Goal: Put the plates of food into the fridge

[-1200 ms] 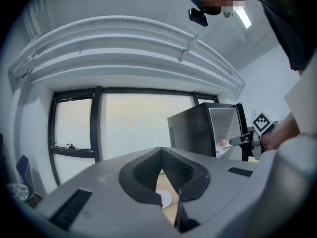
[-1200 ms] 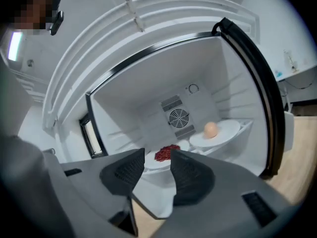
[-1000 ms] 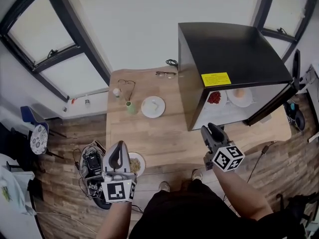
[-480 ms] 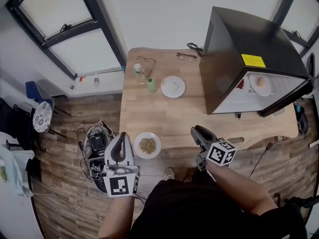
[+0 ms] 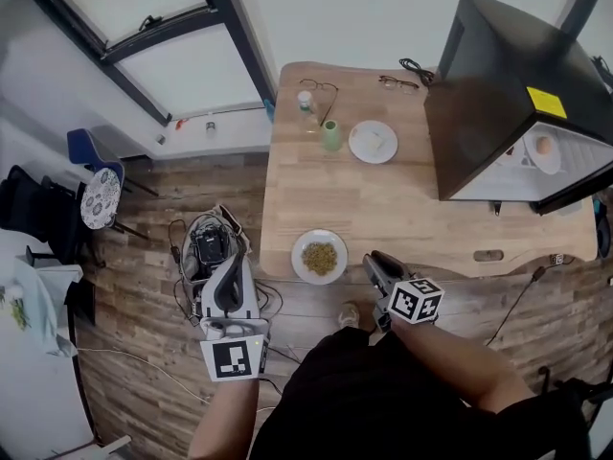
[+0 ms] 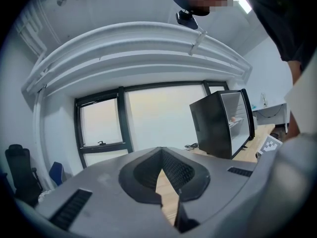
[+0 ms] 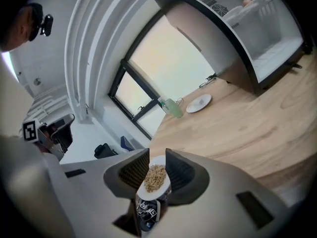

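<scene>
Looking down in the head view: plate of grain [image 5: 320, 257] sits on the wooden table [image 5: 402, 209], close to its near edge. Right gripper [image 5: 370, 257] is just beside the plate's right rim, not clearly touching it. Left gripper [image 5: 230, 260] hangs over the floor, left of the table and well apart from the plate. Black fridge [image 5: 498, 84] stands on the table's far right w/ door open; a plate [image 5: 544, 147] shows inside. Second white plate [image 5: 373, 142], green cup [image 5: 330, 134] and small bottle [image 5: 306, 102] sit toward the far edge.

Left gripper view: left gripper [image 6: 161, 150] has its tips together, nothing held; fridge [image 6: 213, 125] is off to the right.

Right gripper view: right gripper [image 7: 156, 155] has its jaws partway apart, and they have just been closing. Grain plate [image 7: 154, 178] shows in the gap between them, but the pads don't press on it. Beyond lie the table [image 7: 247, 128], green cup [image 7: 173, 108], white plate [image 7: 199, 103] and open fridge [image 7: 223, 48].
</scene>
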`<state>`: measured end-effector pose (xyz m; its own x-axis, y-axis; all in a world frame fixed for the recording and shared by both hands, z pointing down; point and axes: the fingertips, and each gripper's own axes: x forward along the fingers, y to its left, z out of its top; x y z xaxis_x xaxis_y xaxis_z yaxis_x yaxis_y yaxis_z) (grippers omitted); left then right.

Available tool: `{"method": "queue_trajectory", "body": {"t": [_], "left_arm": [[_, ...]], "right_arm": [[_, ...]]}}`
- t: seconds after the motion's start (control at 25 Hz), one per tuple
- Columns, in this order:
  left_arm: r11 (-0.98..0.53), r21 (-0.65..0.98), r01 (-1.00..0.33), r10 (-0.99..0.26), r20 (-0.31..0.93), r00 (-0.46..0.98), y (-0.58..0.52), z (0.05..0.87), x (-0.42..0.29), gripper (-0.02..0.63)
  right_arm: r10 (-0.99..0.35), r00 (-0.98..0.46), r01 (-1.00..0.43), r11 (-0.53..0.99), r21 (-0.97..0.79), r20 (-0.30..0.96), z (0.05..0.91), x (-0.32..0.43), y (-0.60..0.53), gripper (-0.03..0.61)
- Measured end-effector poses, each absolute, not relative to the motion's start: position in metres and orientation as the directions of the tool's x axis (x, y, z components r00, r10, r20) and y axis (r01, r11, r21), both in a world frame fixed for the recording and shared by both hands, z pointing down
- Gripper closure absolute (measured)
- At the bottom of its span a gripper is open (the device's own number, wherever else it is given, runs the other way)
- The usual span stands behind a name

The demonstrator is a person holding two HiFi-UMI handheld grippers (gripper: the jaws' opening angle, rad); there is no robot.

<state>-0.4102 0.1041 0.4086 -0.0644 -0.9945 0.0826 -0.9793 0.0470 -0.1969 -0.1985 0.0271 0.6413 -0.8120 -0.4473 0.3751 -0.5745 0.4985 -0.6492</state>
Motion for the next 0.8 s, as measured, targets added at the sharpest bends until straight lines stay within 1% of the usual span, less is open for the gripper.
{"method": "queue_trajectory", "body": {"t": [0.08, 0.2, 0.36, 0.44, 0.56, 0.8], "left_arm": [[0.044, -0.219, -0.975, -0.994, 0.092, -0.065, 0.11, 0.41, -0.415, 0.611], [0.05, -0.197, -0.979, -0.99, 0.116, -0.074, 0.117, 0.418, -0.419, 0.611], [0.048, -0.227, -0.973, -0.989, 0.127, -0.078, 0.122, 0.423, -0.43, 0.611], [0.054, -0.238, -0.97, -0.987, 0.134, -0.088, 0.124, 0.425, -0.434, 0.611], [0.087, -0.211, -0.974, -0.979, 0.163, -0.123, 0.13, 0.43, -0.44, 0.611], [0.094, -0.267, -0.959, -0.975, 0.171, -0.143, 0.144, 0.435, -0.452, 0.611]], "right_arm": [[-0.437, -0.807, -0.583, 0.475, -0.659, 0.398, 0.656, -0.207, 0.037, 0.462], [-0.399, -0.816, -0.57, 0.43, -0.7, 0.419, 0.677, -0.217, 0.054, 0.46], [-0.364, -0.814, -0.575, 0.399, -0.714, 0.453, 0.701, -0.228, 0.067, 0.455], [-0.346, -0.814, -0.576, 0.379, -0.725, 0.466, 0.713, -0.233, 0.071, 0.428], [-0.317, -0.82, -0.564, 0.306, -0.767, 0.476, 0.731, -0.241, 0.074, 0.411], [-0.307, -0.806, -0.567, 0.162, -0.807, 0.505, 0.756, -0.247, 0.073, 0.416]]}}
